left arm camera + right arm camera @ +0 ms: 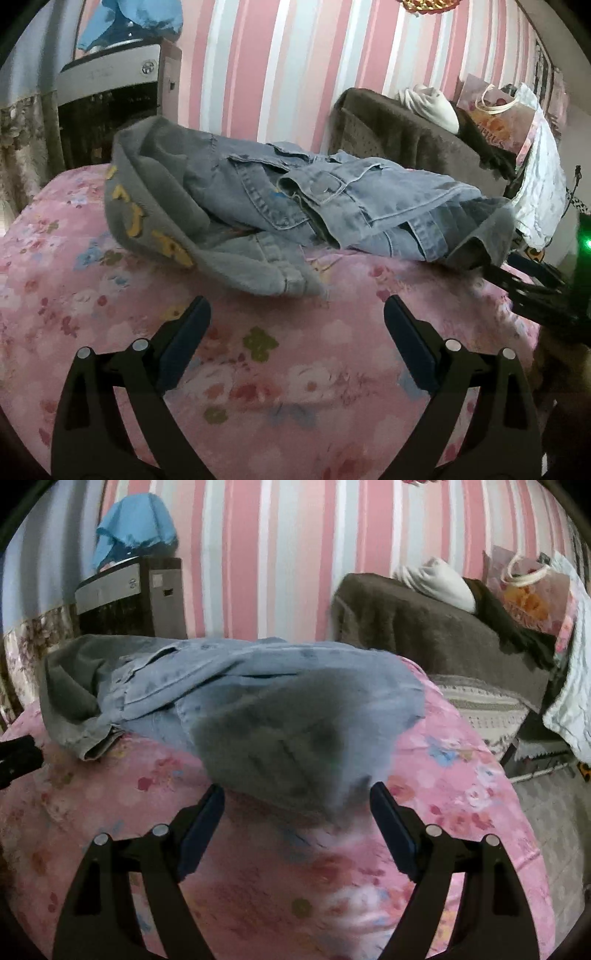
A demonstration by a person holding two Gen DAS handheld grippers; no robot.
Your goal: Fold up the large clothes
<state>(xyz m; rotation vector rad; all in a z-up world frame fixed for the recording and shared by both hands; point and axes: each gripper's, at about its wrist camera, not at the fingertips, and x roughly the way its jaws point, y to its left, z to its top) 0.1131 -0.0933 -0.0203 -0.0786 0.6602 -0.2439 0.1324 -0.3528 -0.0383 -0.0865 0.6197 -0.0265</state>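
A denim jacket (332,199) with a grey hood and yellow patches lies bunched on the pink floral bedspread (258,369). My left gripper (297,314) is open and empty, just short of the jacket's near hem. In the right wrist view the jacket (258,701) lies ahead, and a grey part of it (288,753) reaches down to my right gripper (297,801). That gripper is open, with the cloth just above the gap between its fingers; the cloth looks blurred. The right gripper also shows at the far right of the left wrist view (532,284).
A brown-covered sofa (424,627) with a white bundle and a gift bag stands at the right. A grey appliance (129,594) under a blue cloth stands at the back left against the striped wall. The bed edge drops off at the right.
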